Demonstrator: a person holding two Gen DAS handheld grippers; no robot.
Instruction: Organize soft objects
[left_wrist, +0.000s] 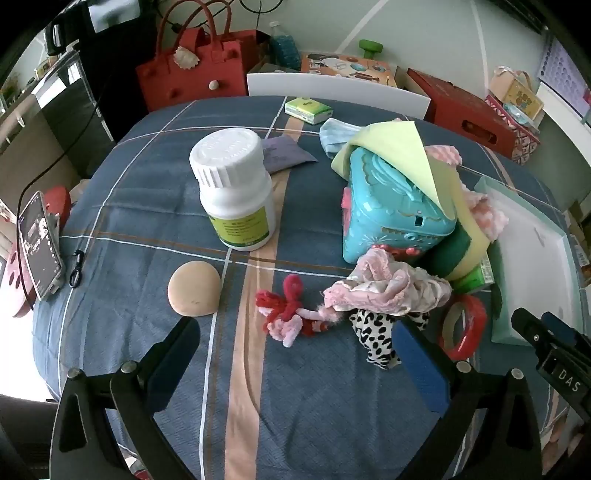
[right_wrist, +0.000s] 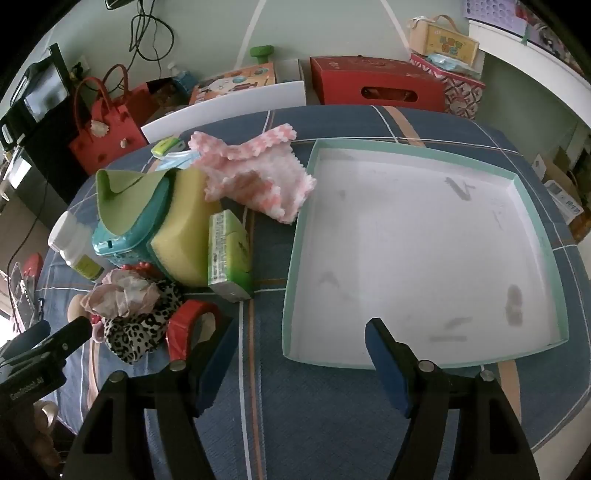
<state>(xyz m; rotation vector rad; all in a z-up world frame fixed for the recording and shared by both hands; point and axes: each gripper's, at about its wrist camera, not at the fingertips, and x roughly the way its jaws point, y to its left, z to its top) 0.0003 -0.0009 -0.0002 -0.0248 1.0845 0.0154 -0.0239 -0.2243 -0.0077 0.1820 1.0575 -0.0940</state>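
left hand-held gripper (left_wrist: 295, 354): jaws spread wide, nothing between the pads, tilted down over the bench (left_wrist: 140, 192).
right hand-held gripper (right_wrist: 299, 354): jaws apart, holding nothing, poised at the near rim of the tray (right_wrist: 295, 236).
tray: white floor, mint walls, no items inside.
pink satin cloth (left_wrist: 384, 288): crumpled, lying on the leopard-print fabric (left_wrist: 373, 332), against the teal case (left_wrist: 391, 206).
red and pink yarn toy (left_wrist: 291, 310): on the bench just ahead of the left jaws.
pink knit cloth (right_wrist: 255, 181): beside the tray's far left corner.
yellow sponge (right_wrist: 184, 236): leaning between the teal case and the green tissue pack (right_wrist: 229, 254).
white bottle (left_wrist: 236, 188): upright.
beige round pad (left_wrist: 194, 288): near the bottle.
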